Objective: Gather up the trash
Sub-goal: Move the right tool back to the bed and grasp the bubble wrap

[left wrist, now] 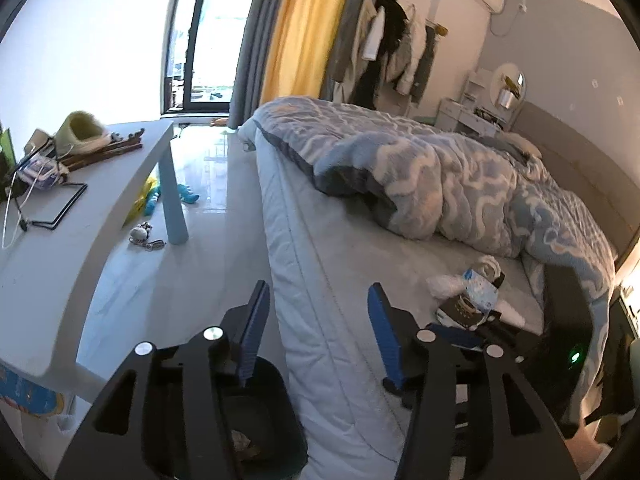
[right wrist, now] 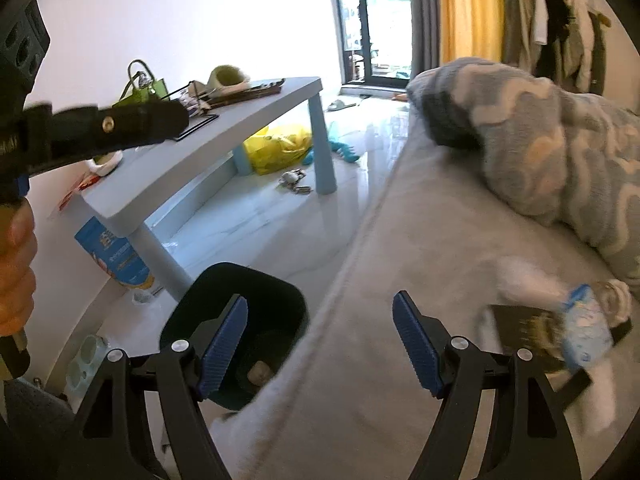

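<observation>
The dark bin (right wrist: pixel 236 320) stands upright on the floor against the side of the bed (right wrist: pixel 360 320), mouth facing up, crumpled scraps at its bottom. On the bed, beyond the bin, a blue-and-white packet (left wrist: pixel 480 290) lies on a dark flat box (left wrist: pixel 460 312), its orientation unclear. The left gripper (left wrist: pixel 316 332) and the right gripper (right wrist: pixel 320 344) both have jaws parted, holding nothing.
</observation>
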